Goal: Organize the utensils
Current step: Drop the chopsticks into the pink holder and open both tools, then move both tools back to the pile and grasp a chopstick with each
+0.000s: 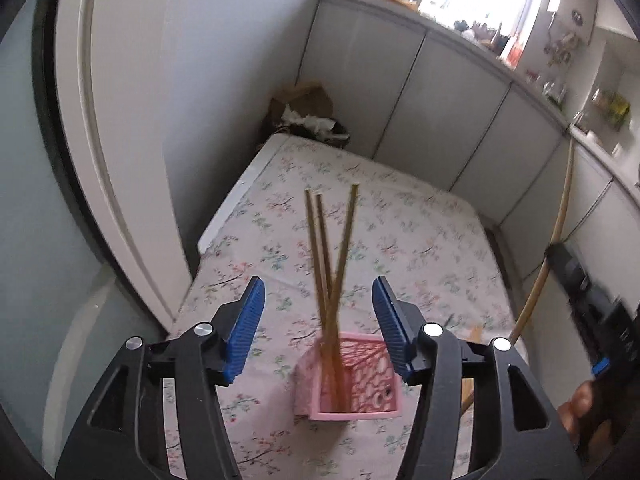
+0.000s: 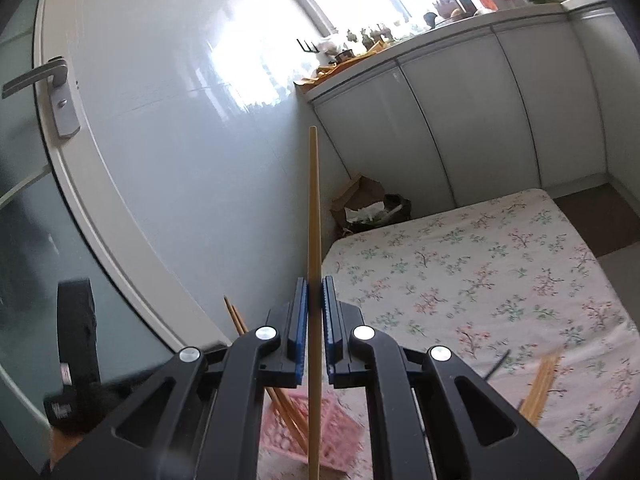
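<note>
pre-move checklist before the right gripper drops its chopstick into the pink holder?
1. Right gripper shut on the long wooden chopstick: ok.
2. Chopstick upright in the grip: ok.
3. Left gripper open, pads clear of the three wooden chopsticks standing in the holder: ok.
4. Pink perforated plastic holder upright on the floral tablecloth: ok.
5. Chopstick's lower tip lined up over the holder's opening: cannot tell, image blurred there.
6. Loose wooden chopsticks left on the cloth: not ok, still to sort.
</note>
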`<state>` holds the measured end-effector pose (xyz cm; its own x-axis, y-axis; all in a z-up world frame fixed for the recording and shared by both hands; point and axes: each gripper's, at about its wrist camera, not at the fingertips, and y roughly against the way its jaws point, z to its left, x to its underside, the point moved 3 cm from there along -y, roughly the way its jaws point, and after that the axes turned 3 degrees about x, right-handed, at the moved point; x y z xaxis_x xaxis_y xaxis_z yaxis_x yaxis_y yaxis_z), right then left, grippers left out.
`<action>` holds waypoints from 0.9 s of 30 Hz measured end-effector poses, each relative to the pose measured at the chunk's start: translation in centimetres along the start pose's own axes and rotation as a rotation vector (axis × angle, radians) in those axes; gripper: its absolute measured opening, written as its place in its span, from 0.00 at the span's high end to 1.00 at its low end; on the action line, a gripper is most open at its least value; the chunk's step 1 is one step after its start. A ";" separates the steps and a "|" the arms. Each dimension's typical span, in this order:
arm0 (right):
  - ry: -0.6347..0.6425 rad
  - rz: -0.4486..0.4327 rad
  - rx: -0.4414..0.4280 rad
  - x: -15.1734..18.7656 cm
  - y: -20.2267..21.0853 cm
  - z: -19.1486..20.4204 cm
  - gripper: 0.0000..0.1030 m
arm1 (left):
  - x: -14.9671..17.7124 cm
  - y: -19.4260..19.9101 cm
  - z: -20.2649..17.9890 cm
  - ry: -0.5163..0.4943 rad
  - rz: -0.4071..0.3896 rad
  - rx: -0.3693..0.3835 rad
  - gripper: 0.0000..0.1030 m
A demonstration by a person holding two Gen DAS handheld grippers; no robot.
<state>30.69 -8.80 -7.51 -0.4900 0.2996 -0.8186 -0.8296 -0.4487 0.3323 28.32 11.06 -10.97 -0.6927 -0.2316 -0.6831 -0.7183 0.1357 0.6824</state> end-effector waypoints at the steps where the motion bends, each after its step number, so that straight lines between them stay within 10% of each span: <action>1: -0.005 -0.009 -0.004 -0.1 -0.3 0.3 0.93 | 0.0 -0.1 0.2 -0.002 0.005 -0.008 0.48; 10: 0.106 -0.055 0.106 2.7 -5.1 3.2 0.93 | -0.7 0.5 2.7 0.079 0.011 -0.014 0.46; 17: 0.146 0.075 0.123 5.6 -6.6 2.7 0.88 | -0.7 0.7 2.7 0.070 0.012 -0.003 0.46; 27: 0.103 0.149 0.085 1.1 -1.9 0.2 0.73 | -1.0 1.5 0.2 0.016 -0.024 0.042 0.46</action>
<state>31.64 -7.46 -8.98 -0.5827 0.1460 -0.7995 -0.7718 -0.4075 0.4881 27.92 11.64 -9.33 -0.6743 -0.2511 -0.6945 -0.7370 0.1703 0.6541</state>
